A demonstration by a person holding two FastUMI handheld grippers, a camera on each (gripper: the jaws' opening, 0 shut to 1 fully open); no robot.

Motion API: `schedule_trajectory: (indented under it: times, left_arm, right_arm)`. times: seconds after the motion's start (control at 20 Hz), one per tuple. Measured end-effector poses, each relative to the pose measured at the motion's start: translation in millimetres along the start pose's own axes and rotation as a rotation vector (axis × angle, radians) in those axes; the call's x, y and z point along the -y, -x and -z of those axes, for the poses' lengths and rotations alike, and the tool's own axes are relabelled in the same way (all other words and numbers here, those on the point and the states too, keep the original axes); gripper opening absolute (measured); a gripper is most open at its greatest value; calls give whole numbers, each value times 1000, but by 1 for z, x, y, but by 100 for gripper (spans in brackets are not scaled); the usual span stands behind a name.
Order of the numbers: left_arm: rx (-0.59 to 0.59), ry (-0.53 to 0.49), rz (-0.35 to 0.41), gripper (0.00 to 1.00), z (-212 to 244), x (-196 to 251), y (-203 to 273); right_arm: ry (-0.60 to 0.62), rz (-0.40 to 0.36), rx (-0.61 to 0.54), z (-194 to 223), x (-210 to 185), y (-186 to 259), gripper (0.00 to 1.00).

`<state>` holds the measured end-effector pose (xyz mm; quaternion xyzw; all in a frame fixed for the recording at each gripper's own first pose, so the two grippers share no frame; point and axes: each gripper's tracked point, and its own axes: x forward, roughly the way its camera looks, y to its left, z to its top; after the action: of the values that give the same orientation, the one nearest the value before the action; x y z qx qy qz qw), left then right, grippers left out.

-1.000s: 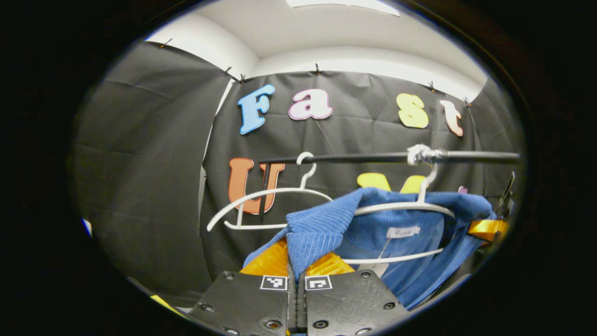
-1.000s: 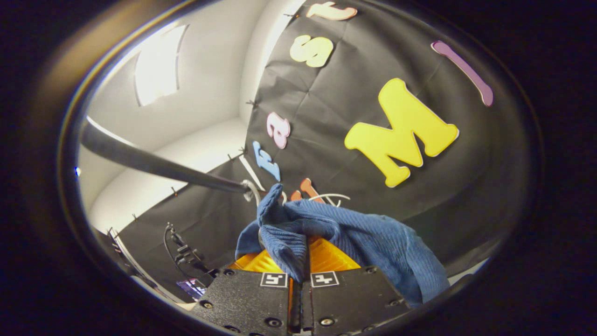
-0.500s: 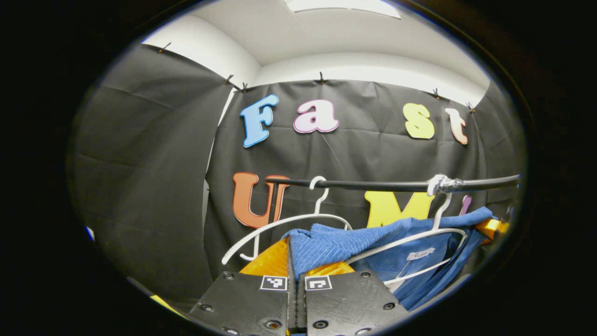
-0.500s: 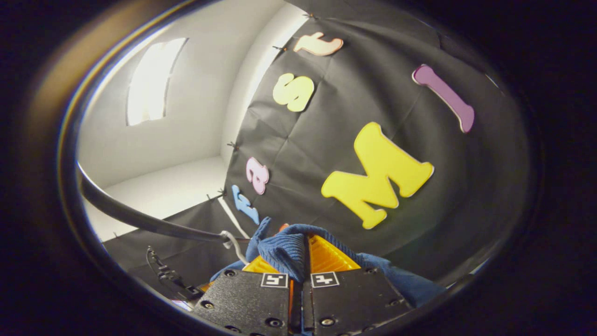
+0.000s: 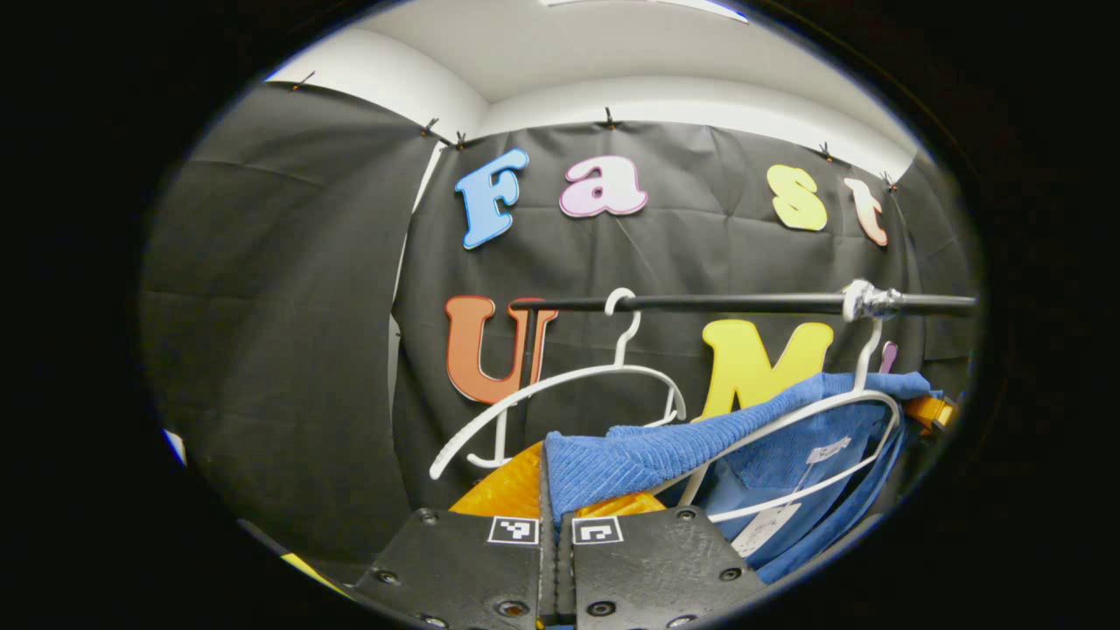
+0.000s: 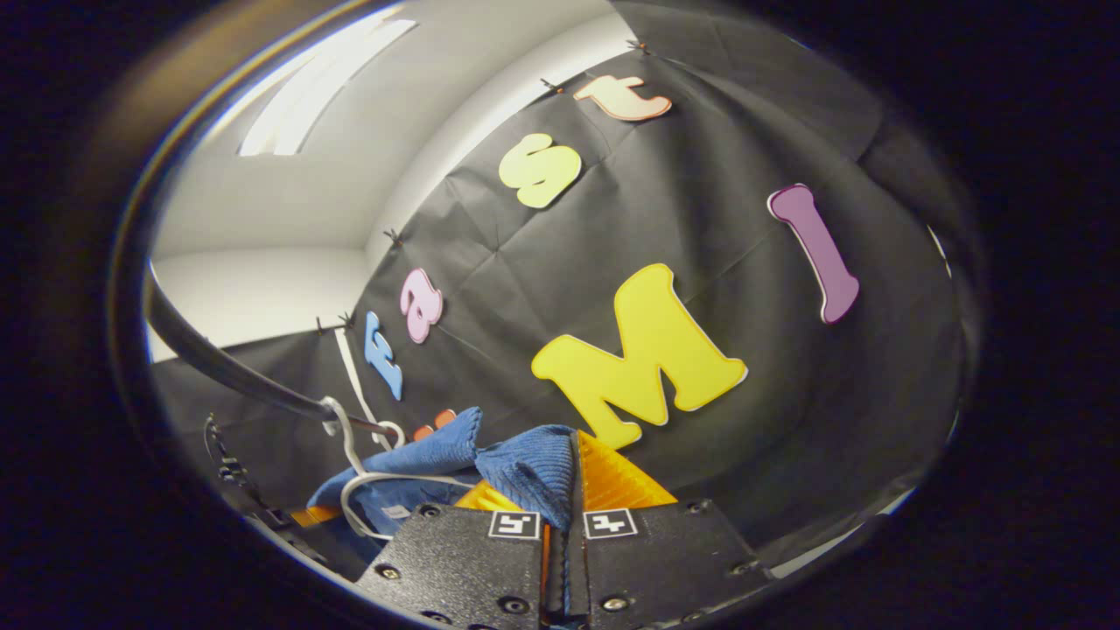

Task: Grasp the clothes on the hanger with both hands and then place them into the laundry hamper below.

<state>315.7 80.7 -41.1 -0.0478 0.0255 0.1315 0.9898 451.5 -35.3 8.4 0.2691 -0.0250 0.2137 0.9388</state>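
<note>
Under the rail [image 5: 744,303], both grippers pinch the garment [image 5: 630,459]

A black rail [image 5: 744,303] runs across the booth in front of the black cloth wall [image 5: 289,350], an empty white hanger [image 5: 560,394] hooked over it, beneath a white ceiling [image 5: 612,52] with a bright light panel [image 6: 315,79].

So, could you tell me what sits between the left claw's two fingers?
A fold of the blue garment, pinched by the left claw, as the left gripper view shows.
</note>
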Motion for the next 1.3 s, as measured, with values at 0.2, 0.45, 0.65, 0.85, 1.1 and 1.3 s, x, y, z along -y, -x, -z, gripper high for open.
schedule_trajectory:
  times: [0.2, 0.45, 0.65, 0.85, 1.1, 1.3]
  left_arm:
    - [-36, 10, 3, 0, 15, -3, -4]
    - [-48, 8, 36, 0, 22, 2, -5]
    - [-51, 38, 49, 5, 25, 2, -6]
    - [1, 53, 69, 0, -7, -2, -11]
    - [61, -21, 85, 5, -37, 6, -12]
    - [90, -67, 102, 0, -52, 12, -20]
  right_arm:
    - [51, 20, -29, 7, -1, -2, 5]
    - [24, 85, -102, 26, 21, -7, 5]
    - [32, 95, -124, 33, 22, -11, 5]
    - [-52, 35, -42, 0, 10, -19, 5]
    - [-14, 13, 15, -16, 10, -26, 5]
    - [-5, 13, 46, -29, 12, -35, 5]
